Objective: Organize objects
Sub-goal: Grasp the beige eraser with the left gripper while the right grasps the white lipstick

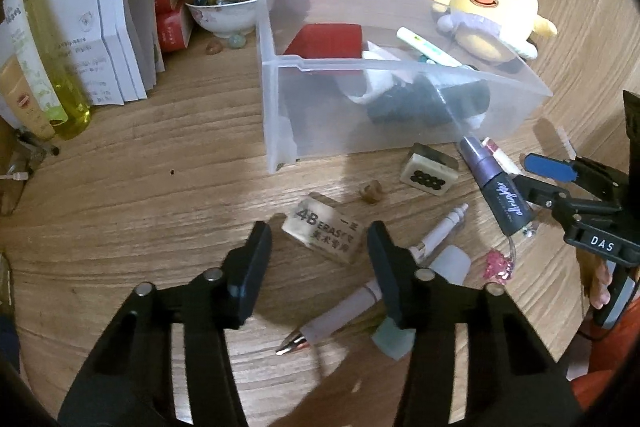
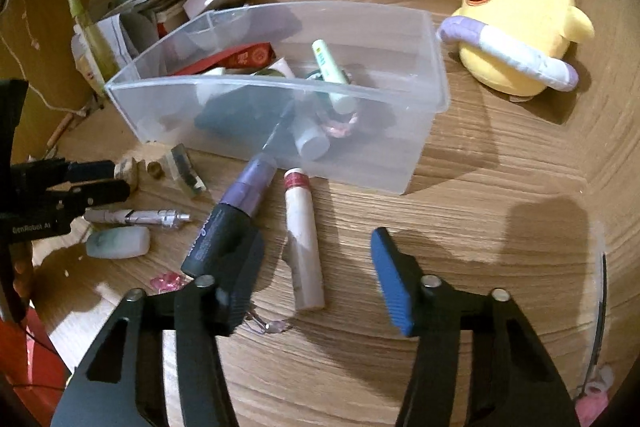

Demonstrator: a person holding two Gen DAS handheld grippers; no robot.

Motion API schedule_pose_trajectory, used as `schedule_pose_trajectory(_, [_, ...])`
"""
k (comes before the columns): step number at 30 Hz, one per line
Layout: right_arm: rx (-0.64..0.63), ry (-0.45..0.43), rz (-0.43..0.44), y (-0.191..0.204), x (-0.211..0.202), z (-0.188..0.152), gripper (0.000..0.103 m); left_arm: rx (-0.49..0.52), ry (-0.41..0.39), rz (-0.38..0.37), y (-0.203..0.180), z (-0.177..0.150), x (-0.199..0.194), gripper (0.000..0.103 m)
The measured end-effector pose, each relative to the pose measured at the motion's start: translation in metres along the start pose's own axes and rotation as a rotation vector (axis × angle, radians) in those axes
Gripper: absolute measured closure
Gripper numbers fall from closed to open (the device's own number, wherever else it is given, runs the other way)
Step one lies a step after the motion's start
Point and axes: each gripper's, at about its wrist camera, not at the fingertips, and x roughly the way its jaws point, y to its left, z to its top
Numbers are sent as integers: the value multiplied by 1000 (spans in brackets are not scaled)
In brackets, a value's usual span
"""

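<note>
A clear plastic bin [image 1: 400,107] [image 2: 280,147] stands on the wooden table and holds a red box [image 1: 326,41], a white-green tube [image 2: 332,75] and dark items. My left gripper [image 1: 320,239] is open, its jaws either side of a 4B eraser [image 1: 326,231]. My right gripper [image 2: 316,267] is open above a white-red tube [image 2: 302,247]. A purple-black spray bottle [image 2: 236,211] [image 1: 496,187] lies by its left finger. A pen [image 1: 340,319], a white dropper tube [image 1: 440,231] and a mahjong tile [image 1: 428,171] lie nearby.
A yellow chick plush [image 1: 492,19] [image 2: 520,35] sits right of the bin. A bowl of marbles [image 1: 232,7], white booklets [image 1: 104,35], a yellow bottle [image 1: 60,75] and boxes crowd the back left. A pale green bottle [image 2: 118,243] and pink beads [image 1: 498,267] lie on the table.
</note>
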Motion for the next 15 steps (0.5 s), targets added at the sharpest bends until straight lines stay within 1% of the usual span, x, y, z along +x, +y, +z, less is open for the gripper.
schedule_pose_trajectory(1, [-6, 3, -2, 1, 2, 0, 61, -1, -4, 3, 1, 0, 0, 60])
schedule_pose_trajectory(3, [-16, 11, -2, 3, 6, 1, 71, -5, -9, 1, 1, 0, 0, 60])
schedule_pose_trajectory(4, [-23, 2, -16, 5, 6, 2, 74, -8, -13, 2, 2, -1, 0, 60])
schedule_pose_trajectory(5, [-27, 0, -23, 6, 7, 2, 83, -10, -17, 4, 2, -1, 0, 60])
schedule_pose_trajectory(6, [-31, 1, -21, 7, 8, 2, 89, -13, -21, 4, 3, -2, -1, 61])
schedule_pose_trajectory(10, [-39, -15, -28, 8, 5, 0, 89, -37, -34, 4, 8, -4, -3, 61])
schedule_pose_trajectory(15, [-14, -35, -28, 4, -5, -4, 89, -62, -65, -7, 11, -6, -14, 61])
